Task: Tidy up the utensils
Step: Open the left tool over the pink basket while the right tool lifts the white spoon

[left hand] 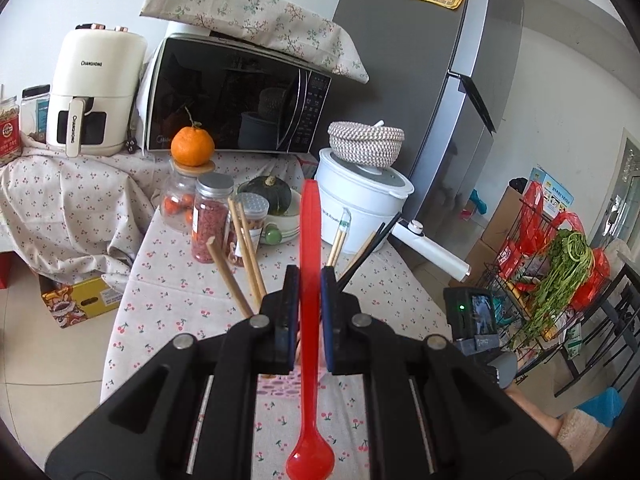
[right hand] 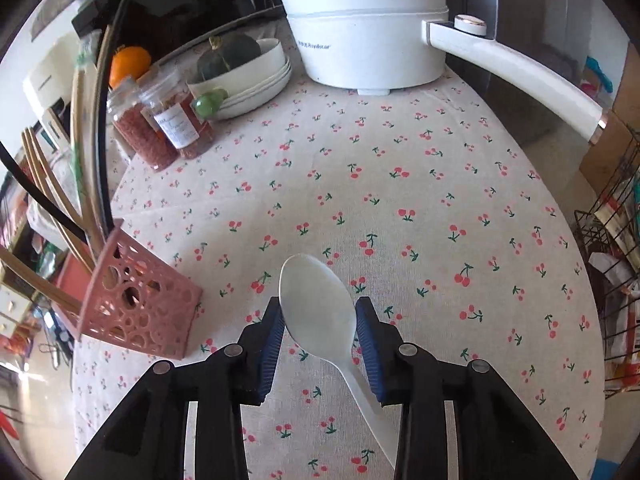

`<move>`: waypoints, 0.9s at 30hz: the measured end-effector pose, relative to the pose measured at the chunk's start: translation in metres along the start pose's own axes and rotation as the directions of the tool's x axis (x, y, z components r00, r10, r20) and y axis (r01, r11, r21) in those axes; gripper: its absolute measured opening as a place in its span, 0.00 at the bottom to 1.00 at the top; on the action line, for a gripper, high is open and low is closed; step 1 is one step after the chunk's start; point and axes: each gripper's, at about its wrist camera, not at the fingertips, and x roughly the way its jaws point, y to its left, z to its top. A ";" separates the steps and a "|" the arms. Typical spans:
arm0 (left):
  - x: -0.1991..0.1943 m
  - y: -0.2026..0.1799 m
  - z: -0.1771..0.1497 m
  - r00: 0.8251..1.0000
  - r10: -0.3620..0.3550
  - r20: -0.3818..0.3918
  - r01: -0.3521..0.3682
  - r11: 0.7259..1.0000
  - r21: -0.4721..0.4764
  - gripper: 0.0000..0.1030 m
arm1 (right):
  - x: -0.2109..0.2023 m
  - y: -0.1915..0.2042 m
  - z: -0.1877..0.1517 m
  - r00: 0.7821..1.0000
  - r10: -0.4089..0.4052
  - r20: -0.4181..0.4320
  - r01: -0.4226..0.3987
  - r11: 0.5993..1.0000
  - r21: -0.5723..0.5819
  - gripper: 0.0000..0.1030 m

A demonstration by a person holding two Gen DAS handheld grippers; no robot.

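Currently the left gripper (left hand: pixel 309 280) is clenched on a red plastic spoon (left hand: pixel 310 320); the handle rises between the pads and the bowl hangs back toward the camera. Wooden and black chopsticks (left hand: pixel 244 248) fan out just beyond its fingers. The right gripper (right hand: pixel 318 312) points steeply down at the cherry-print tablecloth (right hand: pixel 420 200), jaws straddling the bowl of a white plastic spoon (right hand: pixel 316 304); both pads sit at the bowl's edges, but whether they press on it I cannot tell. A pink perforated utensil holder (right hand: pixel 136 300) stands near, left of that spoon, tilted, with chopsticks in it. A white electric pot (right hand: pixel 368 40) stands at the table's far end.
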 end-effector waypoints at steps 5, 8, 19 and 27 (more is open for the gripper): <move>0.017 -0.013 0.002 0.979 0.079 0.190 -0.084 0.996 0.018 0.11 | -0.039 -0.007 0.003 0.991 0.084 0.103 -0.089 0.995 0.050 0.35; 0.031 -0.013 0.000 0.962 0.154 0.228 -0.149 0.988 -0.039 0.11 | -0.053 -0.010 0.005 0.984 0.114 0.135 -0.121 0.992 0.047 0.35; 0.068 -0.022 -0.014 0.916 0.283 0.284 -0.267 0.959 -0.094 0.11 | -0.069 -0.031 0.011 0.964 0.172 0.204 -0.197 0.974 0.109 0.35; 0.069 -0.022 -0.019 0.939 0.278 0.204 -0.267 0.960 -0.082 0.21 | -0.079 -0.032 0.010 0.948 0.206 0.242 -0.240 0.964 0.118 0.35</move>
